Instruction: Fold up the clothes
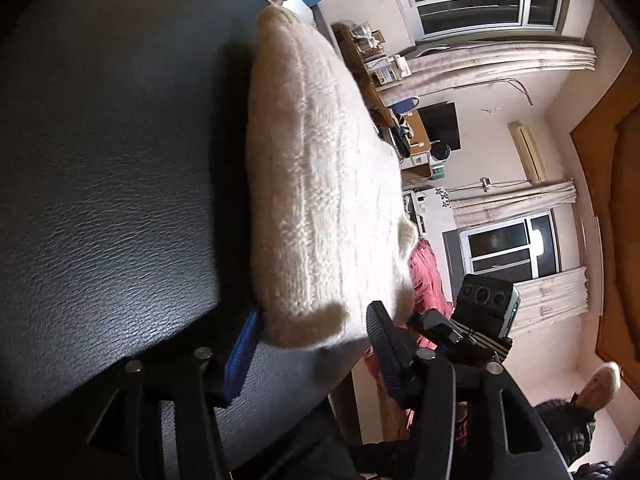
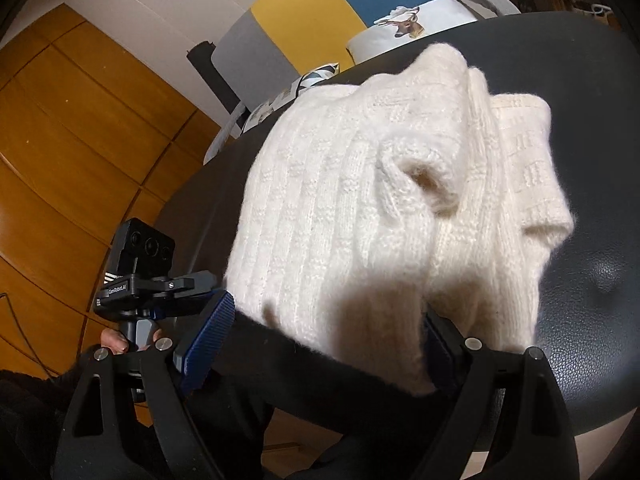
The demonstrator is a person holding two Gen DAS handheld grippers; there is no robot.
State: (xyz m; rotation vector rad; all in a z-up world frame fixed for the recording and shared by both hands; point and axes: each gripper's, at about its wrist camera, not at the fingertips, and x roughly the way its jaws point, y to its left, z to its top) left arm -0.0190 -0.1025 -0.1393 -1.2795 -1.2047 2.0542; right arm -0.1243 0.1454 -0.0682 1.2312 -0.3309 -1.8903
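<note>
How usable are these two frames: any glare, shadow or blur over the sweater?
Left wrist view: sweater softly blurred, glare on the black leather surface, heavy fisheye bending of the windows. Right wrist view: knit sharper, a shadow over its near edge by the right gripper.

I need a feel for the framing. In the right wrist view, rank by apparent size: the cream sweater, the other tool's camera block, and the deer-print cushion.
1. Cream sweater, largest by far, though it is nearest the lens.
2. Deer-print cushion, partly hidden behind the black surface.
3. Camera block on the left tool; looks close to the cushion's visible part, so this order is unsure.
</note>
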